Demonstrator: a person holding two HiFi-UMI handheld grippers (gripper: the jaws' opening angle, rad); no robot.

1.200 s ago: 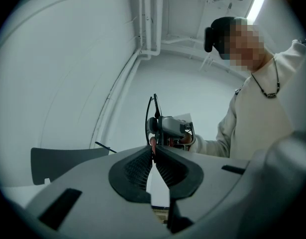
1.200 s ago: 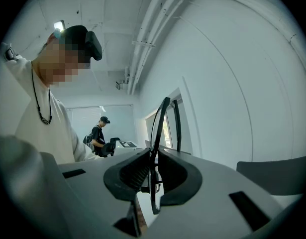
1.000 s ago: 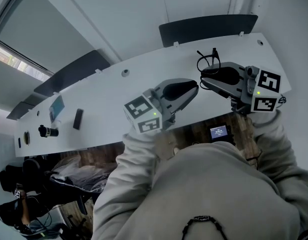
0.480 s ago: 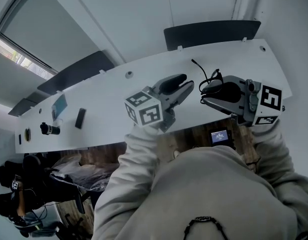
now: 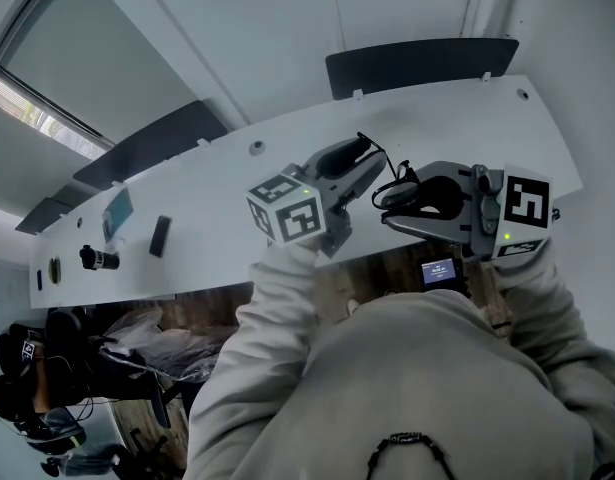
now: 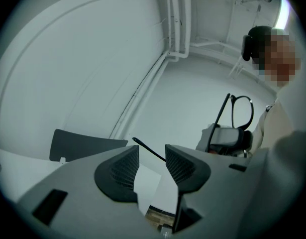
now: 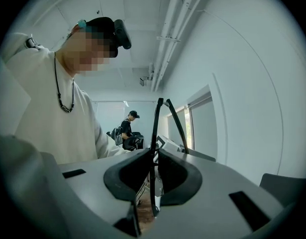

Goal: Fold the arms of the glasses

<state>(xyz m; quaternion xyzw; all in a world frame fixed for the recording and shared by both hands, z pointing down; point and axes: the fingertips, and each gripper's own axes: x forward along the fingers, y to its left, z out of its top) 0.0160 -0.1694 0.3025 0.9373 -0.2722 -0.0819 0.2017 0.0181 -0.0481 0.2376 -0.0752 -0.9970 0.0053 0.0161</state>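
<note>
Head view caught the right gripper [image 5: 391, 208] and the left gripper [image 5: 362, 160] held up over the white table [image 5: 207, 203], tips almost meeting. And the right gripper was pinching the glasses [image 5: 399, 180], jaws pressed onto a thin black part of the frame, which stood edge-on out of the grip. Over on the left, the jaws had just been opening and stood spread. One slim arm of the glasses slanted across the gap between the ribbed pads [image 6: 124, 169], with neither pad pressing on it. A lens ring rose above the right gripper.
</note>
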